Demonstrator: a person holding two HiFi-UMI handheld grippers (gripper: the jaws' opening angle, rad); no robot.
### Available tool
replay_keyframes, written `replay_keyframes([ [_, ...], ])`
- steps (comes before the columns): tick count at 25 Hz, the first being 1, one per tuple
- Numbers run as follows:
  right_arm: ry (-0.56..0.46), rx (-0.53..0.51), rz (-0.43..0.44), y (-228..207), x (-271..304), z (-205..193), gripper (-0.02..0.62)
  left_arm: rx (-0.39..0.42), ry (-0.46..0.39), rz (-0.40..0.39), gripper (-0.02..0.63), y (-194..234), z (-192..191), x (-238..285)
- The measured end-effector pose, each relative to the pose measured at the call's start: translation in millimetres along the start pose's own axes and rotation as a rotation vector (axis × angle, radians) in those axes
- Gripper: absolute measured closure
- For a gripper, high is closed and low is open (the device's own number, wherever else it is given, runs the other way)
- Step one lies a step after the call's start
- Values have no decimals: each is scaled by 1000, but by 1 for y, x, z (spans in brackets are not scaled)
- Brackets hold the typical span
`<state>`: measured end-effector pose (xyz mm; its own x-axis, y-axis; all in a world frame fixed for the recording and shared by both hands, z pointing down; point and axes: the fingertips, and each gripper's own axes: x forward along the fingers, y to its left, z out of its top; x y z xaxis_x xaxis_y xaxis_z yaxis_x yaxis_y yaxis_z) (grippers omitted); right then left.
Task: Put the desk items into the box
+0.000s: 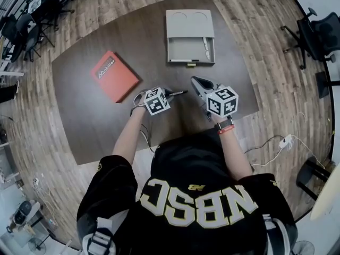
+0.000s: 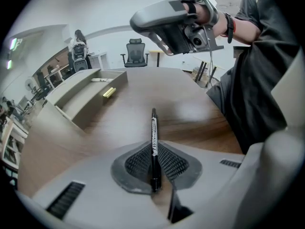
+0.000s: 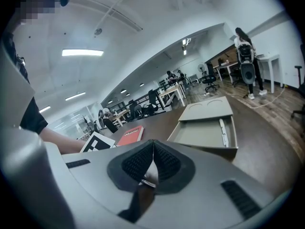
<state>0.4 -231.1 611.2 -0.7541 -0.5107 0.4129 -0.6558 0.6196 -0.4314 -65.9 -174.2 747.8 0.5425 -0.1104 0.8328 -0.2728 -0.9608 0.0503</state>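
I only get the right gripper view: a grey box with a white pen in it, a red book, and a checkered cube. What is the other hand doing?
Observer: The left gripper is shut on a black pen. The pen is pinched between the pads and sticks out forward past them.
Operator: So that pen goes into the box next? Is the white pen the only thing in there?
Observer: No. A small yellow marker also lies inside the box. In your view the box's near wall hides it.
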Motion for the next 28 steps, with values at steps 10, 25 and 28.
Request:
replay_keyframes([
  [10, -31, 23, 10, -14, -8, 26, 584, 2, -55, 141, 555, 29, 47, -52],
  [25, -91, 57, 8, -50, 10, 83, 584, 69, -78, 209, 555, 139, 117, -70],
  [28, -92, 78, -1, -63, 10, 82, 584, 88, -65, 202, 555, 159, 127, -55],
])
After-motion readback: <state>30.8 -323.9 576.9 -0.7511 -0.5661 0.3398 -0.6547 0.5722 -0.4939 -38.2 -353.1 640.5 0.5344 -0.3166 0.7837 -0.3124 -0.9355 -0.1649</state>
